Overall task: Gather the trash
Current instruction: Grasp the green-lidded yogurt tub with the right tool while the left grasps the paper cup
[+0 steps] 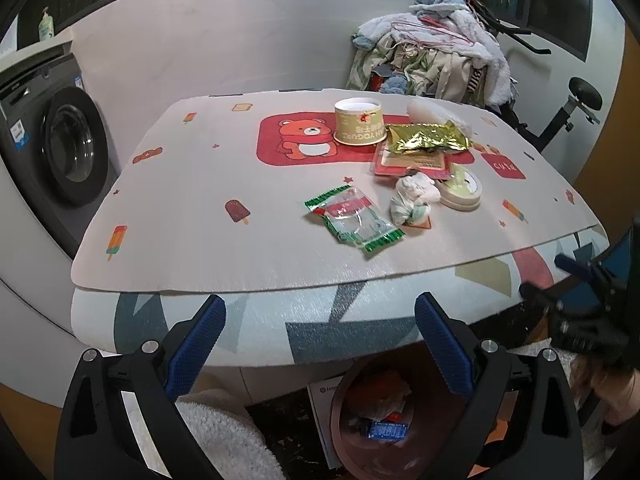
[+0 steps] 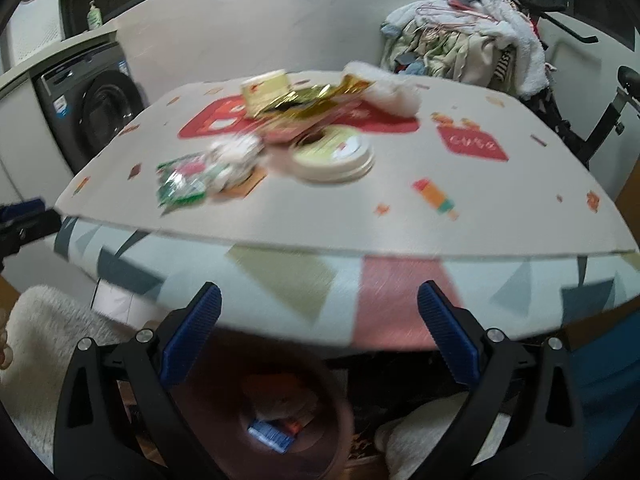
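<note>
Nearby, crinkled gold foil wrapper (image 1: 428,139) touches round paper yogurt cup (image 1: 359,121).

The left gripper (image 1: 320,324) hangs open and empty over the table (image 1: 248,312) edge. Beyond lie a green wrapper (image 1: 354,216), crumpled tissue (image 1: 412,198), gold foil packet (image 1: 428,138) and yogurt cup (image 1: 359,121); a brown bin (image 1: 344,432) sits below.

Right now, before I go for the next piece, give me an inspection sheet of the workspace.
Surface: table under a printed mat.
Job's things: green wrapper, crumpled tissue, gold foil bag, yogurt cup, round lid on the mat; bin below already holds trash.
Clutter: nothing seen.
Grippers: left gripper and right gripper open, empty.
Cables: nothing seen.
Surroundings: washing machine, laundry pile.
</note>
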`<state>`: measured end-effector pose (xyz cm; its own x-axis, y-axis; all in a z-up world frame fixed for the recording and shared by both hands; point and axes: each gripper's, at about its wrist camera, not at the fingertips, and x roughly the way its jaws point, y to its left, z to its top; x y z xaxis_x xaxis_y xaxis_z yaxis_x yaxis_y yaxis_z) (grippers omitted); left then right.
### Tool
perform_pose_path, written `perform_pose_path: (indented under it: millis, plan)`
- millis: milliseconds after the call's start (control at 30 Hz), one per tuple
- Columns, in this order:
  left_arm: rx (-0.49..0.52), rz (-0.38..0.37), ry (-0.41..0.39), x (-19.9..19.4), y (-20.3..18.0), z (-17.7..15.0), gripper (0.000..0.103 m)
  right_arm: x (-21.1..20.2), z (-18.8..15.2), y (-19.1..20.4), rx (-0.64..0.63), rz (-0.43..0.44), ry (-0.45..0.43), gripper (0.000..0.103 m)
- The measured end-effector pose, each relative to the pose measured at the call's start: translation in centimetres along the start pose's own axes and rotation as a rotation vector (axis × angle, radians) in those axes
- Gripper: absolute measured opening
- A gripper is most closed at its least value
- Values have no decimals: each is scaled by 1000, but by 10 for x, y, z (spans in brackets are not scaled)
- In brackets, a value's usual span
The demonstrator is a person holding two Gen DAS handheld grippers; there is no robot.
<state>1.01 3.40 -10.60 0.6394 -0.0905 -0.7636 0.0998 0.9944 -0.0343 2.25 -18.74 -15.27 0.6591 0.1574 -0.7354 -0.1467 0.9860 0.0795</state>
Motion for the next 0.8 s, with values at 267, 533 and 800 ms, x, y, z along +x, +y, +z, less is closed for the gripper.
perform_pose_path:
  millis: [267,533,800]
  plan:
    - [-26,-11,6,19,11,19,93,58,56,-19,-82,0,25,97]
    - [-63,-22,17,39,25,35,93,121,104,-9,-165,41,121,97]
    - [-64,-36,34,58,27,45,93,144,121,-1,-171,60,156,87]
